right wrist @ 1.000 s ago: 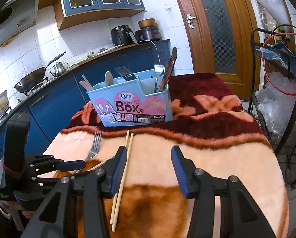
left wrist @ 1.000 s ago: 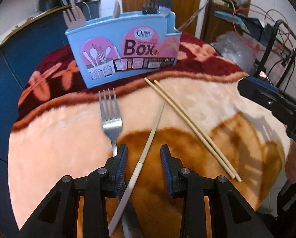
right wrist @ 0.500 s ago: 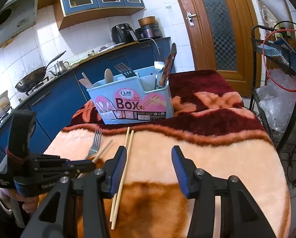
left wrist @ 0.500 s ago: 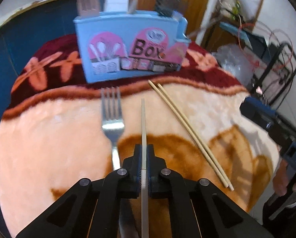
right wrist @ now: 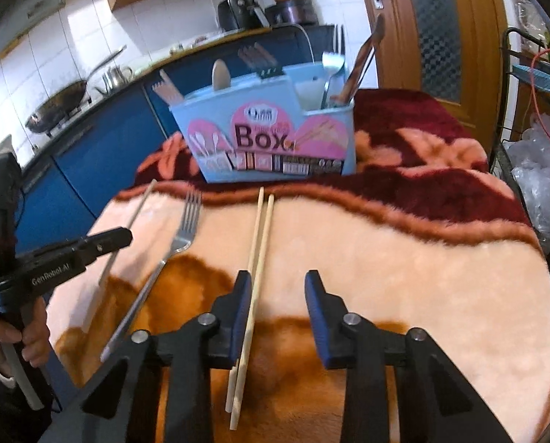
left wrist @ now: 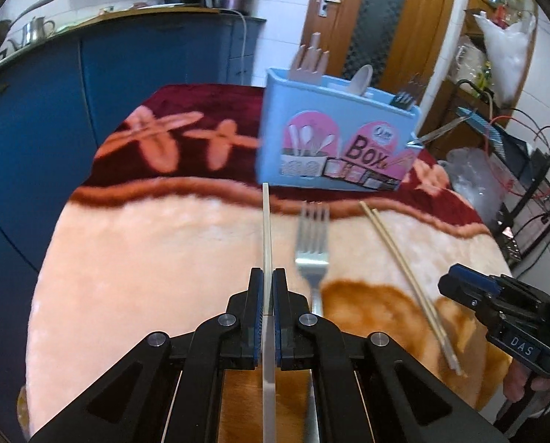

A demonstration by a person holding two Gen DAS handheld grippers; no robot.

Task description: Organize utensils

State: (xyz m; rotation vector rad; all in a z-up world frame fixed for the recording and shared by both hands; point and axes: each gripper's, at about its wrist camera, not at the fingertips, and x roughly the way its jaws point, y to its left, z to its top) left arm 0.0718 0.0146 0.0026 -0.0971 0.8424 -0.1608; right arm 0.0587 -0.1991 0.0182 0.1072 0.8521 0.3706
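Left gripper (left wrist: pixel 268 295) fingers clamp 1 pale chopstick (left wrist: pixel 266 229), tip pointing ahead at the blue utensil box (left wrist: pixel 334 140); right gripper (right wrist: pixel 277 302) fingers stand apart; next: lift and slot it.

Left gripper (left wrist: pixel 268 295) clamped on a pale chopstick (left wrist: pixel 266 229) — stick runs straight ahead, tip toward the blue utensil box (left wrist: pixel 334 140). Fork (left wrist: pixel 311 247) lies on the plush blanket (left wrist: pixel 145 258) just right of the stick, tines toward the box. Chopstick pair (left wrist: pixel 404 269) further right, slanted. Right gripper (left wrist: pixel 459 280) at the frame's right edge — jaw state unclear.
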